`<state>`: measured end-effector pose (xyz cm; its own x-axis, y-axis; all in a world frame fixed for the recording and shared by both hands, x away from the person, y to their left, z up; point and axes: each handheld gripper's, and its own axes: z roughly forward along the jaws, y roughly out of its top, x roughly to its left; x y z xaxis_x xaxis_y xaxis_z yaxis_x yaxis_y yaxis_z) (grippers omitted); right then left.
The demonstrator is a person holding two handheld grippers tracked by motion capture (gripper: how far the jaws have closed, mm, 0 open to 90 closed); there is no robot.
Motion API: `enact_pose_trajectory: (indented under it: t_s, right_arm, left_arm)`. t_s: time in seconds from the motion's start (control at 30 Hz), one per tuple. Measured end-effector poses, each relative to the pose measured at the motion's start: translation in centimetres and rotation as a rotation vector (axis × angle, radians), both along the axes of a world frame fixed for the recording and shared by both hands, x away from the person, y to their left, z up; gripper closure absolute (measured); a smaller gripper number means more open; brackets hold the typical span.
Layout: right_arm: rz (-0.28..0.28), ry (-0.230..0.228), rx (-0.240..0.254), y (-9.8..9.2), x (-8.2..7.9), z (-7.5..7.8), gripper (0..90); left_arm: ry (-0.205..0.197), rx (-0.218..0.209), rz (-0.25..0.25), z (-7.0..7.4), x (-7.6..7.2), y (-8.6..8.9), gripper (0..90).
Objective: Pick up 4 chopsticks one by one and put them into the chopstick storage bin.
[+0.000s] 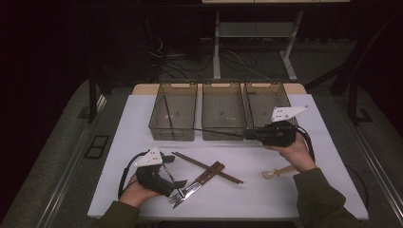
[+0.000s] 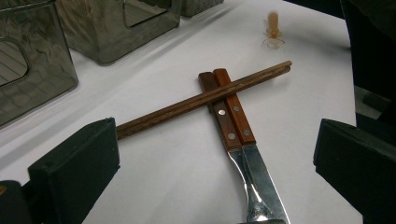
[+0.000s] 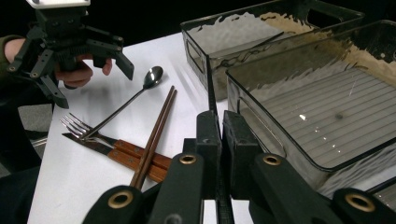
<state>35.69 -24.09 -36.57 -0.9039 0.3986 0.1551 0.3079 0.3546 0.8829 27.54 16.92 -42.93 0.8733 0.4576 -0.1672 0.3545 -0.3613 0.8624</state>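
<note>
Three clear bins (image 1: 223, 116); one black chopstick (image 1: 167, 114) in leftmost

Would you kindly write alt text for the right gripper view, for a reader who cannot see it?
The right tongs stand shut on a thin black rod beside two clear bins. Beyond, on the white table, chopsticks cross two wooden-handled utensils near a spoon, with the open left tongs above.

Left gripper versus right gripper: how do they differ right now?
The left gripper has its jaws wide open with nothing between them; the right gripper is shut on a thin dark stick. The left gripper sits nearer the person, by the fork; the right gripper is up by the bins. Both are black and hand-held.
</note>
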Motion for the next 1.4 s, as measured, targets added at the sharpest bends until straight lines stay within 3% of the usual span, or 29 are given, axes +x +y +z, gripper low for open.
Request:
enact_pose_trajectory:
  t_s: [0.63,1.4]
  right_arm:
    - [-0.112,-0.032,-0.01,1.0,0.7,1.0,85.6]
    - [-0.207,0.003,-0.047,6.9,4.1,1.9,85.6]
  left_arm:
    - [0.002,0.003,0.028,-0.1,0.1,0.1,0.0]
    - [-0.003,-0.005,0.036,0.0,0.1,0.2,0.0]
